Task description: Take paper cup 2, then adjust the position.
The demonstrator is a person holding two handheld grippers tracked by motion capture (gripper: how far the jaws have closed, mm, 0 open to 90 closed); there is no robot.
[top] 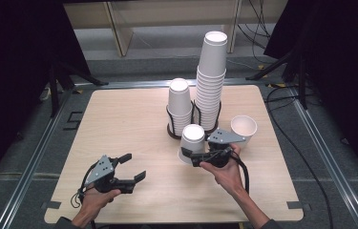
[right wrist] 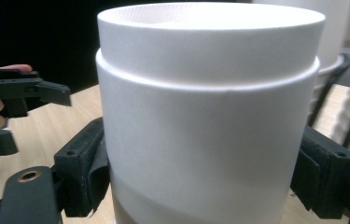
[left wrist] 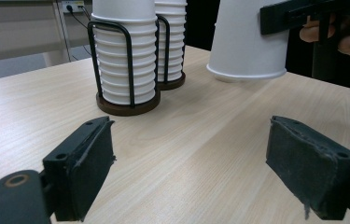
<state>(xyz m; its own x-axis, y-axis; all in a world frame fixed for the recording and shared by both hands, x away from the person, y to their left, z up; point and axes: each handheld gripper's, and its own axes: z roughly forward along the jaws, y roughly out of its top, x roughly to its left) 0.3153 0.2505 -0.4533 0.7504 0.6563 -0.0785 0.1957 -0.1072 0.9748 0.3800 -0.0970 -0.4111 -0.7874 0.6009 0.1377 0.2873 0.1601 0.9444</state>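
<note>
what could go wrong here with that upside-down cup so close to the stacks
The right hand-held gripper clamps the upside-down cup right beside the two cup stacks; a sideways swing could topple the tall stack, which already leans. The upright cup by that hand could also be knocked over.

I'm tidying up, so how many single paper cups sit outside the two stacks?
2. An upside-down cup is in the right gripper, before the shorter stack; an upright cup stands on the table right of the taller stack. More could hide behind them.
</note>
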